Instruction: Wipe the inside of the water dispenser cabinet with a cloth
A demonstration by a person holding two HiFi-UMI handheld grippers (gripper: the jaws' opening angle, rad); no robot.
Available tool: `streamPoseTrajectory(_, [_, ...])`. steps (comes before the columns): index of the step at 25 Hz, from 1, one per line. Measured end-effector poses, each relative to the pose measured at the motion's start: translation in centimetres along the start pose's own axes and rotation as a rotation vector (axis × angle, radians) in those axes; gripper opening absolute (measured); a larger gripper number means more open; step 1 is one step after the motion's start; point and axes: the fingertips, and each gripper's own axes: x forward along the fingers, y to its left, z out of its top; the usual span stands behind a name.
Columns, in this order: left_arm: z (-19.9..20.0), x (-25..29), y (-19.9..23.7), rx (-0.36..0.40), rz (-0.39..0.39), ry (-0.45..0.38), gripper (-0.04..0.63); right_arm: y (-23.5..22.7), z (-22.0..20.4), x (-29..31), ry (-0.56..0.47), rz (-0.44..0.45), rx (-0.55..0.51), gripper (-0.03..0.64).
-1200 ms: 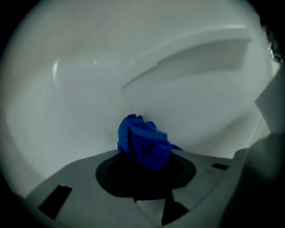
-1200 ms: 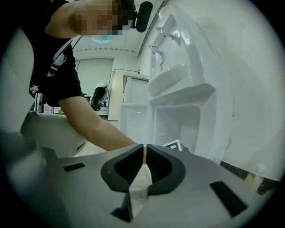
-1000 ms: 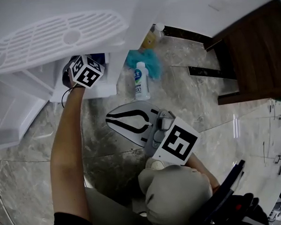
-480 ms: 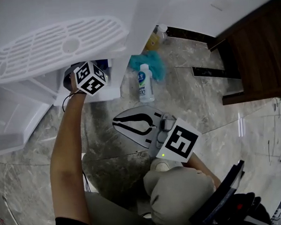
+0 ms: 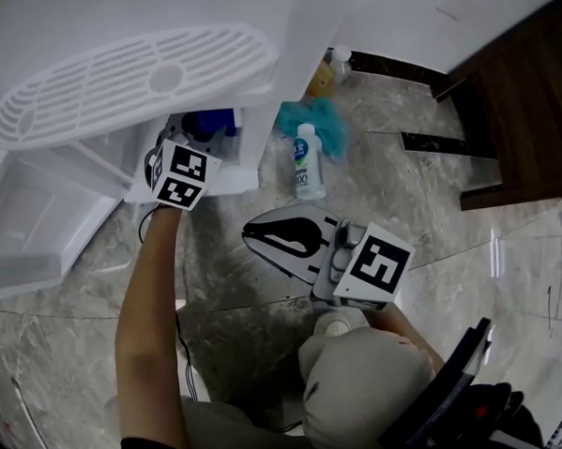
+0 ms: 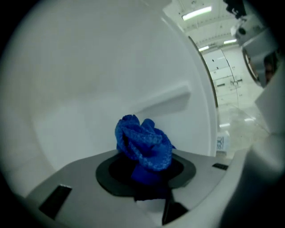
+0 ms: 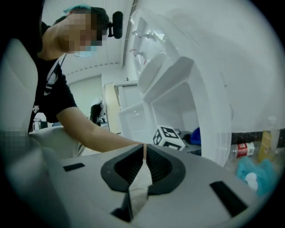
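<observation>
In the left gripper view a crumpled blue cloth [image 6: 144,144] is pinched in my left gripper [image 6: 144,165], close to the white inner wall of the dispenser cabinet [image 6: 89,84]. From the head view, the left gripper [image 5: 194,144] reaches into the cabinet opening [image 5: 244,150] below the grille, and the blue cloth [image 5: 210,125] shows at its tip. My right gripper [image 5: 253,232] hovers over the floor outside the cabinet, jaws shut with nothing between them. Its own view shows the right gripper [image 7: 144,151] pointing toward the open cabinet [image 7: 178,107].
A white bottle [image 5: 304,161] lies on the marble floor beside a teal cloth [image 5: 315,118] and a yellowish bottle [image 5: 328,76]. The white cabinet door [image 5: 37,232] hangs open at the left. A slotted white grille [image 5: 133,81] juts out above. Dark wooden furniture [image 5: 528,93] stands at the right.
My left gripper has lifted and shifted a little inside the cabinet with the blue cloth, its marker cube turning. The right gripper has rolled but stayed in place.
</observation>
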Motion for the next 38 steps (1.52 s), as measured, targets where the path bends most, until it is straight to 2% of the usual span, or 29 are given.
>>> streamPoseTrajectory(4, [6.7,-4.8,2.6,-0.13,0.099,-0.26,0.146,-2.0,-1.1,0.0,-0.032,-0.064,0.135,0.017])
streamPoseTrajectory(7, [11.7,-8.2,3.1,-0.173,0.122,-0.437,0.146,-2.1,-0.7,0.1,-0.075,-0.06,0.197,0.017])
streamPoseTrajectory(10, [15.0,-9.6,3.4,-0.172,0.145,-0.528,0.146,-1.9,-0.2,0.6,-0.094,-0.049,0.203,0.017])
streamPoseTrajectory(14, [16.0,-9.5,4.6,-0.187,0.199,-0.566,0.146,-0.6,-0.5,1.1,-0.067,-0.017,0.179,0.017])
streamPoseTrajectory(18, [16.5,-8.7,5.6,-0.238,0.27,-0.617,0.146,-0.5,-0.7,0.7,-0.055,-0.015,0.195,0.017])
streamPoseTrajectory(22, [16.5,-6.7,7.9,-0.243,0.32,-0.596,0.146,-0.9,-1.0,0.5,-0.043,-0.025,0.197,0.017])
streamPoseTrajectory(27, [17.1,-4.8,9.9,-0.199,0.316,-0.542,0.146,-1.1,-0.9,0.3,-0.046,-0.03,0.198,0.017])
streamPoseTrajectory(33, [16.5,-6.0,8.3,-0.239,0.324,-0.572,0.146,-1.1,-1.2,0.4,-0.043,-0.03,0.21,0.017])
streamPoseTrajectory(38, [17.1,-5.0,9.7,-0.205,0.322,-0.561,0.146,-1.2,-1.6,0.6,-0.033,-0.032,0.211,0.017])
